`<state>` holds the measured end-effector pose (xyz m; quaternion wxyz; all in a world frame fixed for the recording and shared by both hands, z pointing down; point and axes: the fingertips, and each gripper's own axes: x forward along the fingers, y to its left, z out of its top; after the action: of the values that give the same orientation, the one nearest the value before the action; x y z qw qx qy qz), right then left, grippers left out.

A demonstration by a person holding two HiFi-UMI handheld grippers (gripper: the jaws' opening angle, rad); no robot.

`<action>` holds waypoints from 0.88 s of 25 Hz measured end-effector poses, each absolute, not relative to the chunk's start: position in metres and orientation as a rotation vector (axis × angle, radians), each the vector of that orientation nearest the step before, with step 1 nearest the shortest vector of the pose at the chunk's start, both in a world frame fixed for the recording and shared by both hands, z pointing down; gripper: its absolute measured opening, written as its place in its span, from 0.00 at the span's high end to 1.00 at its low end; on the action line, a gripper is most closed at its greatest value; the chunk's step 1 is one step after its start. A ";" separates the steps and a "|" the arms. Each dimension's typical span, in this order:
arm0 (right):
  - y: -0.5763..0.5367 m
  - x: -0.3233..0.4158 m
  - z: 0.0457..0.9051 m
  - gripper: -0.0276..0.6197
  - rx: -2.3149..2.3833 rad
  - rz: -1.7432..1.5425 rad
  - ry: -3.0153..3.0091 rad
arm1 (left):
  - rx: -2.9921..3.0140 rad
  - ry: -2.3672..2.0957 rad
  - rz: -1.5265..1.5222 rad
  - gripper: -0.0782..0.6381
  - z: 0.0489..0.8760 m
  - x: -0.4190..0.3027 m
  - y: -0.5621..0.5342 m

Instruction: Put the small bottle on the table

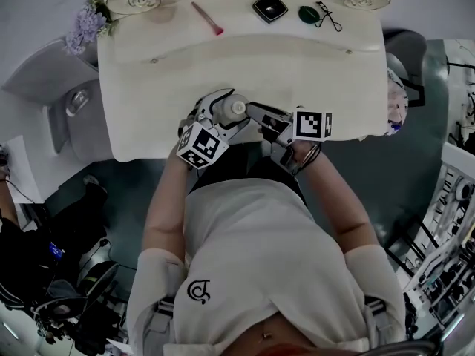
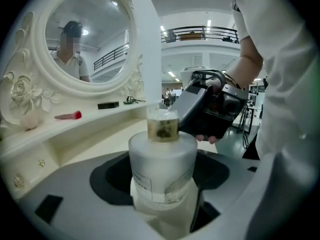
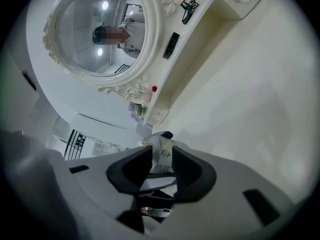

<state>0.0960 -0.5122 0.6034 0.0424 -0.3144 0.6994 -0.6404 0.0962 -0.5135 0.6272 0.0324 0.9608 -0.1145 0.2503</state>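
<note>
The small bottle (image 1: 228,110) is a frosted white cylinder with a clear cap on a golden neck. It hangs over the front edge of the white dressing table (image 1: 297,73). My left gripper (image 1: 221,116) is shut on its lower body, which fills the left gripper view, bottle (image 2: 162,159) upright between the jaws of the left gripper (image 2: 162,186). My right gripper (image 1: 252,113) reaches in from the right at cap height. In the right gripper view the narrow jaws of the right gripper (image 3: 161,168) press on the bottle's top (image 3: 164,151) from both sides.
On the table's back shelf lie a pink brush (image 1: 208,18), a black compact (image 1: 270,7), a green item (image 1: 309,13) and an eyelash curler (image 1: 329,17). An ornate oval mirror (image 2: 85,34) stands behind. Purple flowers (image 1: 85,27) sit at the left corner.
</note>
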 end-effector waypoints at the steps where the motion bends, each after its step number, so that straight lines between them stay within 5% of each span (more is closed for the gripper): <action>1: -0.512 0.096 0.605 0.77 -0.970 -1.964 2.145 | 2.958 -0.347 0.787 0.41 0.630 0.097 -0.513; 22: -0.509 0.092 0.612 0.85 -1.036 -1.954 2.190 | 2.904 -0.407 0.893 0.37 0.641 0.084 -0.517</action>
<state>0.0919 -0.5094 0.6116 0.0146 -0.3327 0.7035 -0.6279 0.0844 -0.5173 0.6411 0.0380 0.9467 -0.1327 0.2911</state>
